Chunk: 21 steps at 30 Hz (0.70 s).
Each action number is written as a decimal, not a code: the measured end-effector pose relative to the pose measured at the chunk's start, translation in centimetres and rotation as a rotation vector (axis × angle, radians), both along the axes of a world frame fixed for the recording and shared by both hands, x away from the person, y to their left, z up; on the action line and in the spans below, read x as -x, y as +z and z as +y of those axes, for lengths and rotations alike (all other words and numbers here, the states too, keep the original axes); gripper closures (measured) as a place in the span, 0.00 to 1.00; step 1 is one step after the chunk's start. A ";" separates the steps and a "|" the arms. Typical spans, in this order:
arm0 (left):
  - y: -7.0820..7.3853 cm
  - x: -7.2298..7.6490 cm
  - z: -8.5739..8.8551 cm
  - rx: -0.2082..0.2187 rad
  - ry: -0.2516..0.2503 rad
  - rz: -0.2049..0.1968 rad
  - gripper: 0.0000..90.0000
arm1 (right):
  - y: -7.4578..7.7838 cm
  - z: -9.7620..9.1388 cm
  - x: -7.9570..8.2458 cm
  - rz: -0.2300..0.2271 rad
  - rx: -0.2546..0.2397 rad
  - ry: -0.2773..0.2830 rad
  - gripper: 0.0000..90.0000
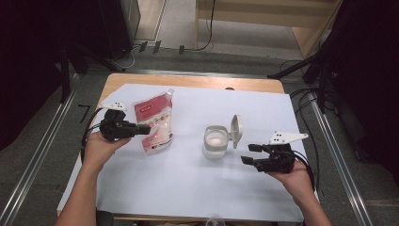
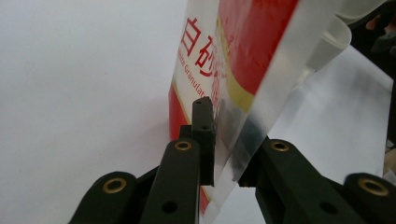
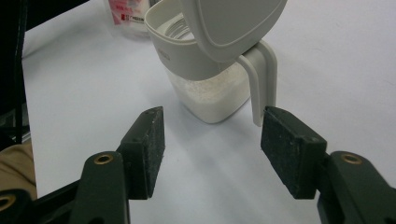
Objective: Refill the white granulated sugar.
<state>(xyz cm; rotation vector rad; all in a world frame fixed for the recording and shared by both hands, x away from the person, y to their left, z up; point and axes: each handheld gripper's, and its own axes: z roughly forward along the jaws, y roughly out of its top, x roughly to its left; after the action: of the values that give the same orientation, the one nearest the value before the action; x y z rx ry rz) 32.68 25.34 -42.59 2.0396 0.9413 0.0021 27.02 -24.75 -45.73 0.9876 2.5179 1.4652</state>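
Here, jaws on sugar pouch (image 2: pixel 243 60) (clamped)

One pouch (image 1: pixel 154 123), one jar (image 1: pixel 216 142), two tools.

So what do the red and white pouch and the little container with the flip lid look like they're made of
The pouch looks like thin glossy plastic film: its clear edge creases and catches glare where the left hand-held gripper pinches it. The container seems to be rigid plastic: a see-through body showing white granules, with a matte off-white collar and open lid. The body could be glass; the look leaves that open.
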 end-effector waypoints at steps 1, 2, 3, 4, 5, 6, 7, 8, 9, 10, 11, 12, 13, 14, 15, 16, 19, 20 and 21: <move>-0.1 0.2 0.0 -0.006 -0.010 0.007 0.90 | 0.0 0.0 0.0 0.001 -0.001 -0.002 0.45; -0.1 0.3 0.0 -0.015 -0.020 0.015 0.89 | 0.0 0.0 0.0 -0.001 -0.001 -0.002 0.45; -0.2 0.4 0.0 -0.013 -0.018 0.021 0.88 | 0.0 0.0 0.0 0.001 0.000 -0.004 0.45; -0.3 0.5 0.1 -0.016 -0.021 0.014 0.88 | 0.0 0.1 0.0 -0.001 0.001 -0.004 0.45; -0.3 0.5 0.1 -0.014 -0.019 0.021 0.87 | 0.0 0.1 0.0 -0.005 0.001 -0.002 0.45; -0.3 0.6 0.1 -0.010 -0.016 0.029 0.86 | 0.0 0.1 -0.1 -0.007 0.004 0.000 0.45; -0.3 0.6 0.2 -0.017 -0.021 0.026 0.85 | -0.1 0.1 -0.1 -0.007 0.004 -0.001 0.45; -0.3 0.5 0.3 -0.010 -0.024 0.027 0.84 | 0.0 0.2 -0.1 -0.007 0.006 -0.001 0.45; -0.3 0.5 0.3 -0.011 -0.023 0.026 0.84 | 0.0 0.2 -0.1 -0.010 0.006 0.000 0.45; -0.3 0.5 0.3 -0.004 -0.025 0.028 0.84 | 0.0 0.2 -0.1 -0.009 0.008 0.000 0.45; -0.4 0.5 0.3 0.000 -0.017 0.030 0.83 | 0.0 0.2 -0.1 -0.010 0.007 -0.001 0.45; -0.4 0.4 0.4 -0.001 -0.029 0.031 0.81 | 0.0 0.2 -0.1 -0.008 0.006 -0.003 0.45; -0.5 0.4 0.4 -0.005 -0.024 0.030 0.80 | 0.0 0.2 -0.1 -0.008 0.008 -0.002 0.45; -0.5 0.4 0.5 0.004 -0.026 0.036 0.80 | 0.0 0.1 -0.1 -0.008 0.009 -0.003 0.45; -0.5 0.4 0.6 0.012 -0.028 0.037 0.79 | 0.0 0.1 -0.1 -0.007 0.008 -0.005 0.45; -0.5 0.4 0.6 0.019 -0.019 0.040 0.76 | 0.0 0.1 -0.1 -0.008 0.006 -0.005 0.45; -0.3 0.6 0.5 0.034 -0.013 0.032 0.70 | 0.0 0.1 -0.1 -0.012 0.007 -0.008 0.45; -0.2 0.7 0.5 0.037 -0.019 0.022 0.68 | 0.0 0.1 -0.1 -0.011 0.006 -0.009 0.45; -0.2 0.8 0.5 0.040 -0.017 0.016 0.65 | 0.1 0.1 -0.1 -0.011 0.007 -0.009 0.45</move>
<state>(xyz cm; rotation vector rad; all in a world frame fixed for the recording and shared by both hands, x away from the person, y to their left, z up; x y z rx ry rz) 31.93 25.80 -42.75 2.0131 0.9267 -0.0416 27.14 -24.60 -45.67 0.9864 2.5058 1.4546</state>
